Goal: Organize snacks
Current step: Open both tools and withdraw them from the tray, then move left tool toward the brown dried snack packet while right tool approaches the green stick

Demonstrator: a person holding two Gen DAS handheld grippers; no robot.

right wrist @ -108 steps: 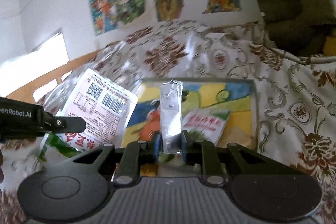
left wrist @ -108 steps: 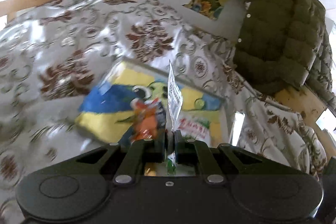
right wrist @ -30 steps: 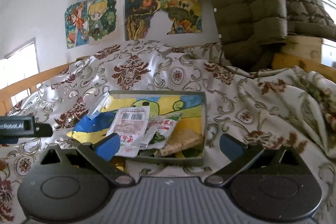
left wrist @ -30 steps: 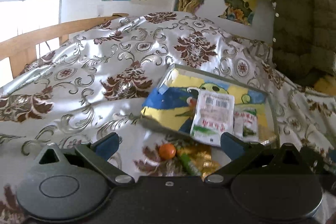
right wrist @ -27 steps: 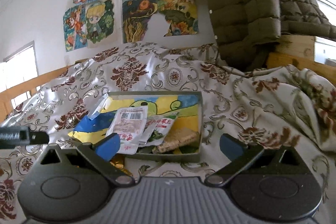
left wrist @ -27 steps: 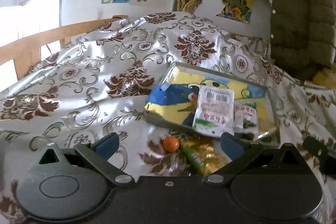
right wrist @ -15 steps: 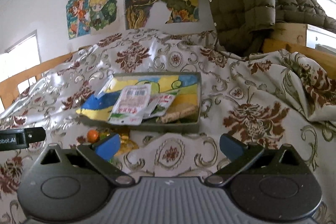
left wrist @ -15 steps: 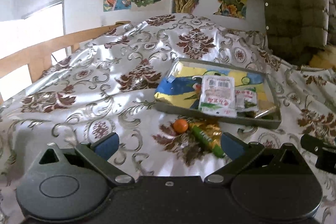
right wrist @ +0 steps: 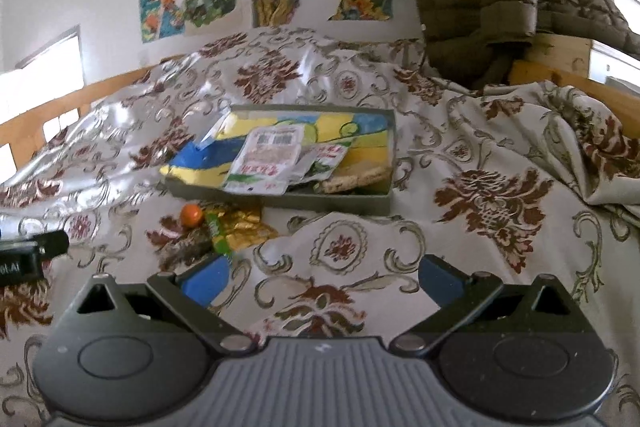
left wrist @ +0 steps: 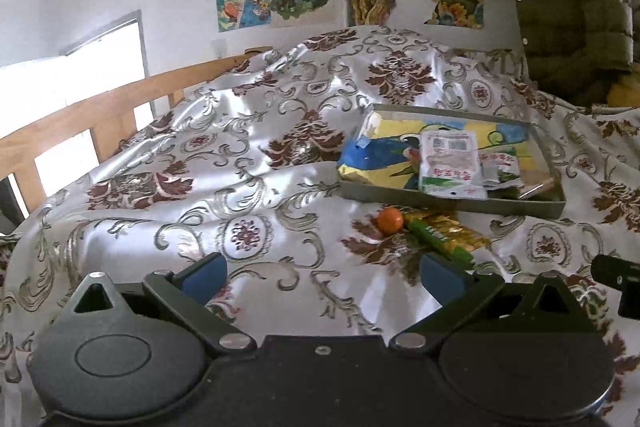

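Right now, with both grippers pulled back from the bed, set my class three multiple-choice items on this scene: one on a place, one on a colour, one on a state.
1. Where does the small round ball lie?
A. Inside the tray
B. On the bedspread in front of the tray
C. Between the left gripper's fingers

2. What colour is that ball?
A. Orange
B. Blue
C. White

3. How do the two grippers stand?
A. Both shut on packets
B. Left open, right shut
C. Both open and empty

Answers:
1. B: the ball sits on the bedspread just outside the tray, beside a green stick and a gold wrapper.
2. A: it shows plainly orange in both views.
3. C: the left gripper and the right gripper each have their blue-padded fingers spread wide with only cloth between them.
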